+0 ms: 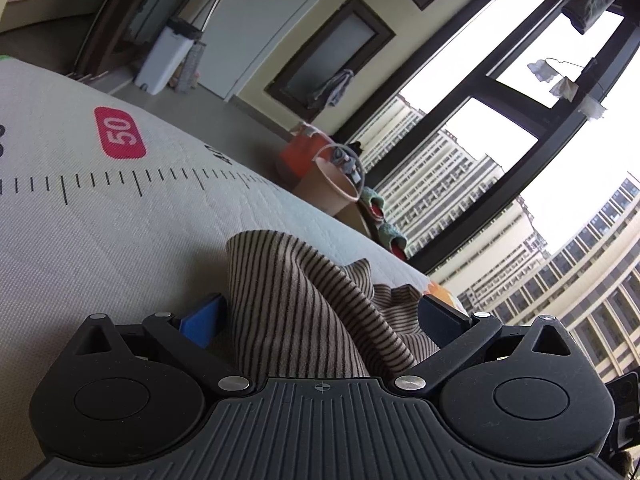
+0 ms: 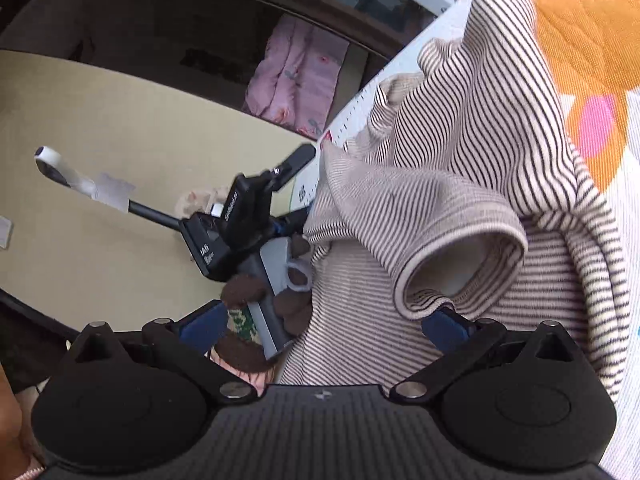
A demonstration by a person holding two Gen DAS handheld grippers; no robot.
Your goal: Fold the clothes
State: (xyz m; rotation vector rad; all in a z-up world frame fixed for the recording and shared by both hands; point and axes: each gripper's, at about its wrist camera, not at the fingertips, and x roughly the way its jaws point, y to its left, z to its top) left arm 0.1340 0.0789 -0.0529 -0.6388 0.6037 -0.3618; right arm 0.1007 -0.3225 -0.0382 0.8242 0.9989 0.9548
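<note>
While both tongs stand open, the striped garment [image 2: 460, 184] lies bunched.
Left tongs [image 1: 320, 312] and right tongs [image 2: 320, 324] straddle its folds, seemingly placed to grip.

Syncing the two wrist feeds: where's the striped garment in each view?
Left wrist: striped garment rises bottom centre between the open left gripper fingers, on the ruler-printed mat.
Right wrist: it fills centre and right, cuff opening low centre, above the open right gripper.
Shared landmark: the mat's tick-marked edge, a thin strip upper centre in the right view.
</note>
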